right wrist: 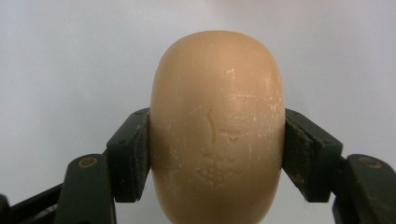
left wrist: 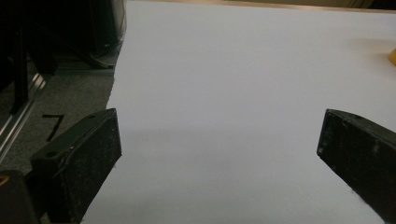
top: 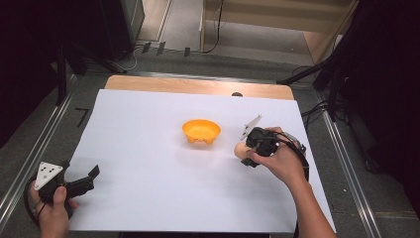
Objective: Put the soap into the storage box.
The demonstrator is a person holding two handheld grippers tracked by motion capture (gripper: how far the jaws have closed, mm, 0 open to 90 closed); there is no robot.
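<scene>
White sheeting covers the surface; your right tongs clamp the tan soap bar across its sides. It looks hard, smooth and slippery, so keep gripping mid-body. Left tongs gape empty.

I see the bowl near the middle of the sheet, which lies on the table. To its right, just beside it, my right gripper holds the soap between its jaws. My left gripper sits far left, at the sheet's near corner, well apart from both.
</scene>
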